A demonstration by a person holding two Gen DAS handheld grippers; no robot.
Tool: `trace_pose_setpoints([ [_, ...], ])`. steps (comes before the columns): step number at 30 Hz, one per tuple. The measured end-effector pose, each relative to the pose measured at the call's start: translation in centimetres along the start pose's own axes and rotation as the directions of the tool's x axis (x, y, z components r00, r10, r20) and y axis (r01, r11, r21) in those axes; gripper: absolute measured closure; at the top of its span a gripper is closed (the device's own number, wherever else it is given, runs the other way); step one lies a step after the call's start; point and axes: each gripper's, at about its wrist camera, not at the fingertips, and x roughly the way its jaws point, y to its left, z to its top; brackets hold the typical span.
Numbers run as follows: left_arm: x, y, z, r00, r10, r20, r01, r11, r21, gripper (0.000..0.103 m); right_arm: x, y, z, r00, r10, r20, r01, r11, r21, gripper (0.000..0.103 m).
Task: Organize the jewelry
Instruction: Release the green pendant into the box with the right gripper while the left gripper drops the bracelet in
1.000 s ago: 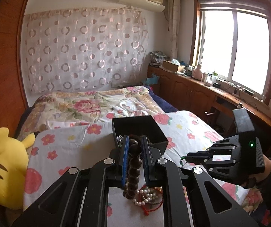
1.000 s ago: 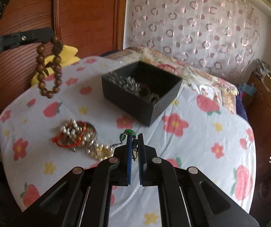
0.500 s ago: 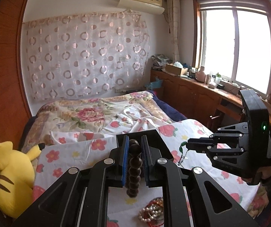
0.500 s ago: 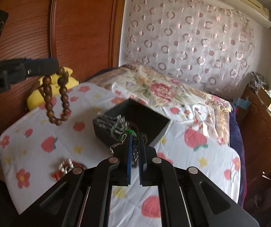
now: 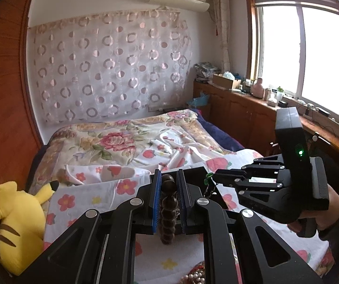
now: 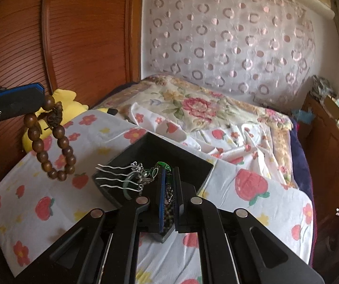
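Note:
My left gripper (image 5: 168, 181) is shut on a brown wooden bead bracelet (image 5: 167, 213), which hangs in a loop in the right wrist view (image 6: 51, 142), to the left of the black jewelry box (image 6: 186, 163). My right gripper (image 6: 168, 172) is shut on a green-stone necklace (image 6: 163, 165) with a thin chain, held over the box's near side. It shows from the side in the left wrist view (image 5: 216, 176), with the green pendant (image 5: 209, 176) at its tips. A silver hair comb (image 6: 119, 176) leans on the box's left corner.
The box stands on a flower-print sheet (image 6: 252, 201) over a bed. A heap of pearl and red bracelets (image 5: 196, 277) lies near the front. A yellow plush toy (image 5: 15, 222) sits at the left by the wooden wardrobe (image 6: 86, 35). Wooden cabinets (image 5: 240, 116) line the right.
Both grippers have risen and moved forward towards the box. My right gripper carried the necklace from the sheet to above the box. The jewelry heap has slid down out of the right wrist view.

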Motion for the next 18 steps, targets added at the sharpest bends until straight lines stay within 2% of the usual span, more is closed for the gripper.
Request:
trace_pose_setpoints([
  [12,4.3,-1.3,1.2,0.999,0.001,-0.053,-0.001,1.0,0.009,0.091,1.6,-0.4,-0.9,0.999,0.025,-0.04,-0.024,0.999,0.033,0.095],
  [15,5.1,-1.3,1.2,0.998,-0.002,-0.064,0.002,1.0,0.004,0.091,1.4,-0.3,-1.5,0.999,0.03,-0.042,-0.028,0.999,0.033,0.089],
  [18,5.8,-1.7,1.2,0.997,-0.008,-0.074,0.008,1.0,0.007,0.091,0.9,-0.4,-1.9,0.999,0.033,-0.035,-0.032,0.999,0.033,0.089],
])
